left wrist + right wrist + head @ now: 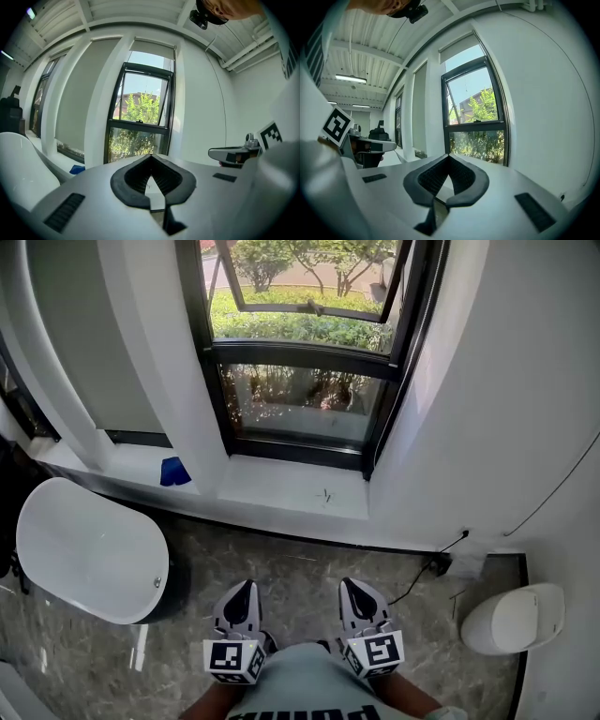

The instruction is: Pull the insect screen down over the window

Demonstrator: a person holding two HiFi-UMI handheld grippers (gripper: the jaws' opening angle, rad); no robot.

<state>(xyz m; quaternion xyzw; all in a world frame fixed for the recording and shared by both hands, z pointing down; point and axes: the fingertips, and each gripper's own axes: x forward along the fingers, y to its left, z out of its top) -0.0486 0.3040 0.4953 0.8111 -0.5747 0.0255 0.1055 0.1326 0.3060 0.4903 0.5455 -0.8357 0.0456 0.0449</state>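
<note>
Below, left tongs closed empty, right tongs likewise, facing window, shirt lettering cropped

Looking along left hand-held gripper, jaws together and empty, toward black-framed window, upper sash tilted open; right hand-held gripper alongside at right.

Both held low, side by side near the body: left gripper and right gripper, jaws closed, nothing gripped.
</note>
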